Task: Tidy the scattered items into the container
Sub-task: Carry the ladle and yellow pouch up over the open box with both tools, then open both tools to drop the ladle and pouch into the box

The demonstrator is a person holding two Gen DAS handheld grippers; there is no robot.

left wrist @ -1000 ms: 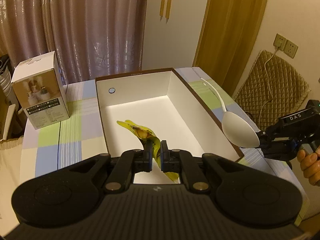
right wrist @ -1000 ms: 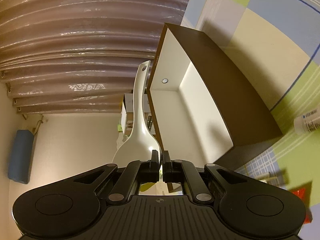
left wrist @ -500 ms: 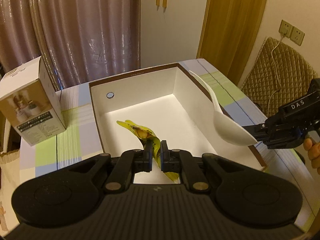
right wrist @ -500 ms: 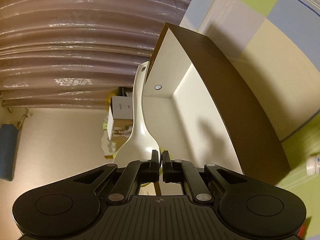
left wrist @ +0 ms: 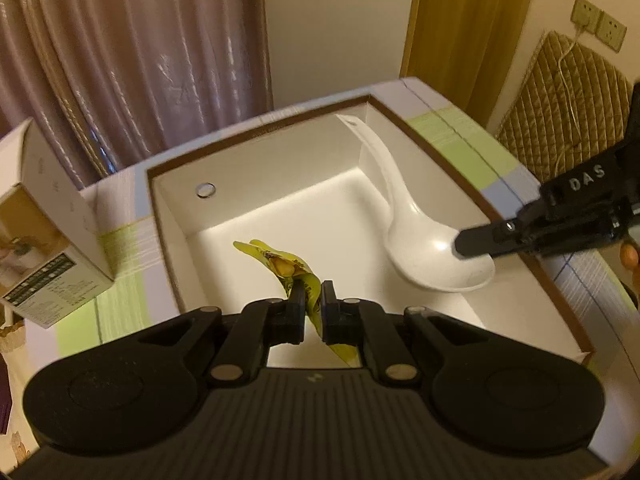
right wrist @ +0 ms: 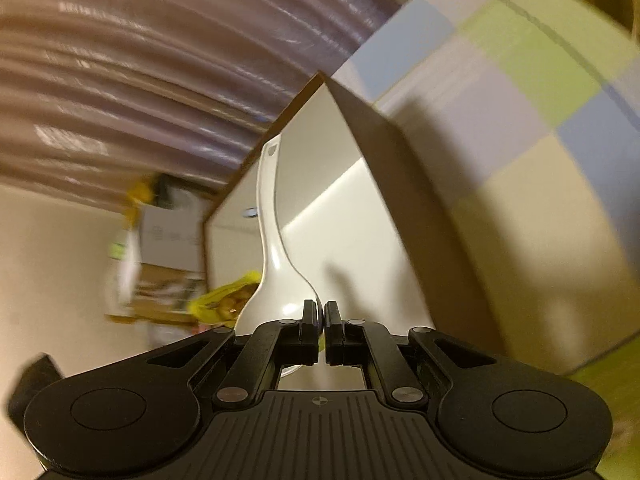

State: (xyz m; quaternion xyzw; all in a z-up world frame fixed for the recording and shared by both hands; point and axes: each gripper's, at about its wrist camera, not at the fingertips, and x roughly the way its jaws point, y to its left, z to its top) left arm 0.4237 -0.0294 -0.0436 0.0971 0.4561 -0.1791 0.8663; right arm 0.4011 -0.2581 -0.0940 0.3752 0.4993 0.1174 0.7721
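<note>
A table under a checked cloth (left wrist: 460, 128) of green, pale blue and cream squares stands before mauve curtains (left wrist: 140, 52), with a mustard curtain (left wrist: 468, 20) and a quilted pad (left wrist: 560, 120) off to one side. On the cloth sits the container, an open white box with a brown rim (left wrist: 256, 132). The left gripper (left wrist: 314, 304) hangs over the box's near end, its jaws pressed together on a crumpled yellow snack wrapper (left wrist: 280, 264), which dangles above the box's white floor. The right gripper (right wrist: 322, 316) reaches in over the box's long side wall, pinching the bowl edge of a white plastic rice spoon (left wrist: 432, 252); the spoon's bowl is over the box interior and its handle points toward the box's far corner. Just beside the box's other long side stands a printed carton (left wrist: 48, 240), tilted in the left wrist view.
</note>
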